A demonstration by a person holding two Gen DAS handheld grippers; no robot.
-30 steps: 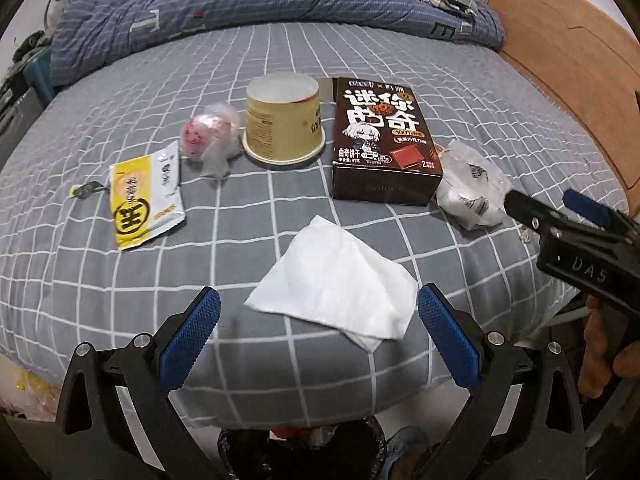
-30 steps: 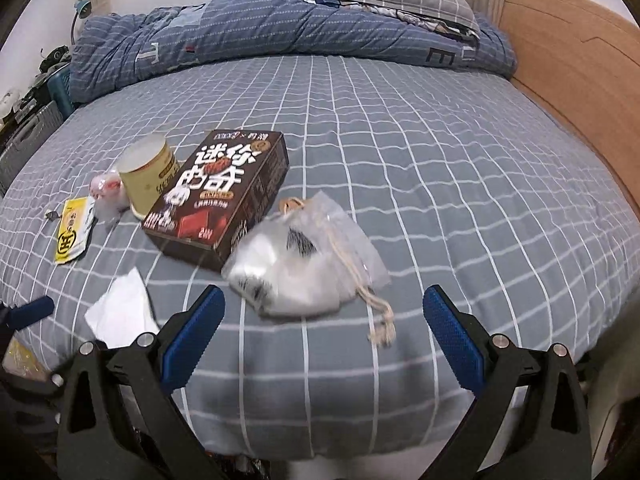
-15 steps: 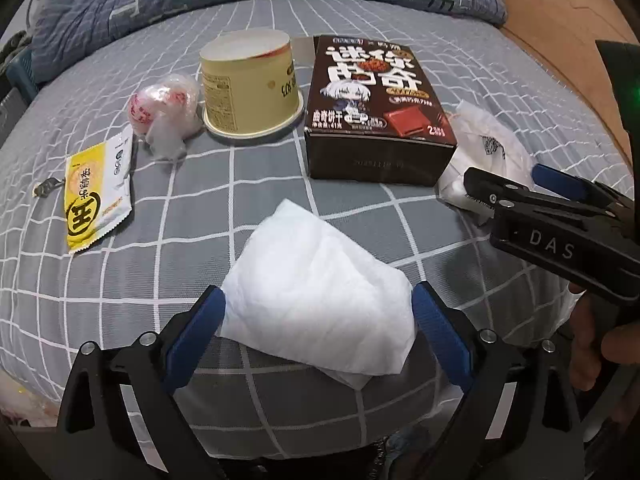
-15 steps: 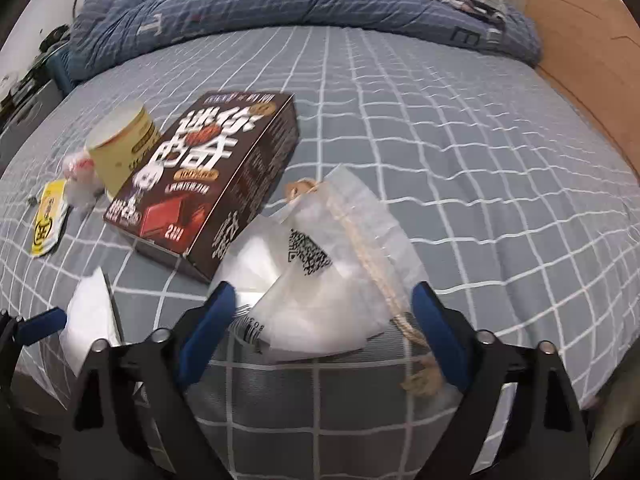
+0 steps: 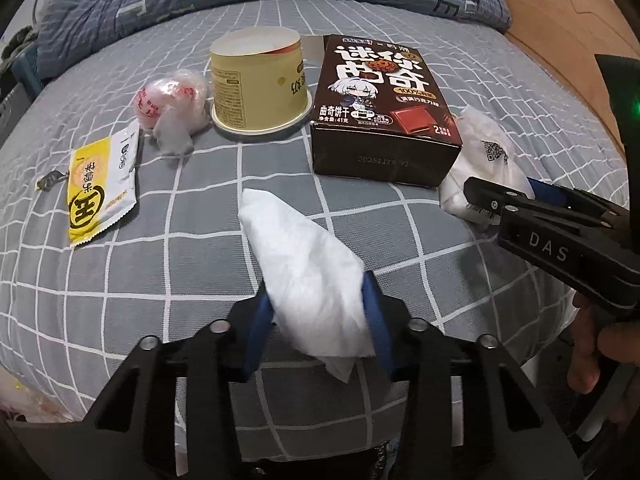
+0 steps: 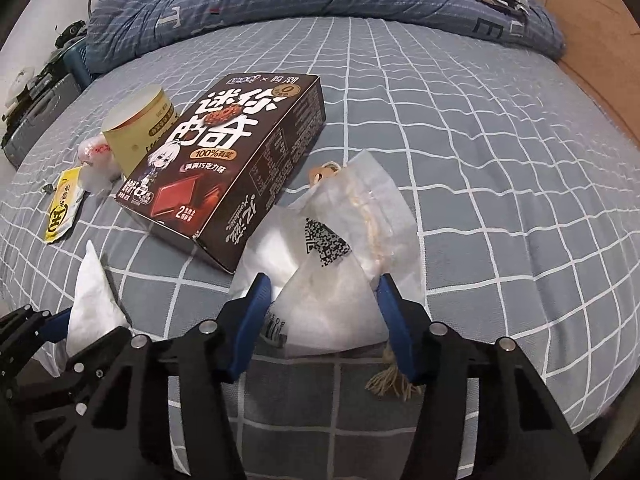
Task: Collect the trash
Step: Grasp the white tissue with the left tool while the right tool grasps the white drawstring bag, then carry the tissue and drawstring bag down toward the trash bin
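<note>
A: We logged the bed [image 5: 120, 280] first: grey quilted cover with a white grid, soft and puckered under the load. Six pieces of trash lay on it.

B: We counted the same. One white tissue [image 5: 312, 280], thin and crumpled into a long wedge near the bed's near edge. One translucent plastic bag [image 6: 340, 264], crinkly, with a printed square code and a frayed tan drawstring.

A: One dark brown cardboard box [image 5: 384, 120], rectangular, lying flat. One pale yellow paper cup [image 5: 258, 84], round, standing mouth down. One yellow-and-white flat sachet [image 5: 100, 188]. One small wad of clear wrap [image 5: 172, 104] with pink showing through.

B: On the claws, we noted the left claw [image 5: 316, 320] had just been closing; its blue pads pressed both sides of the tissue, bunching it.

A: The right claw [image 6: 324, 320] had likewise just been closing, and we saw its pads pinching the bag's near end, just beside the box.

B: We saw part of a hand [image 5: 592, 344] on that claw's handle.
</note>
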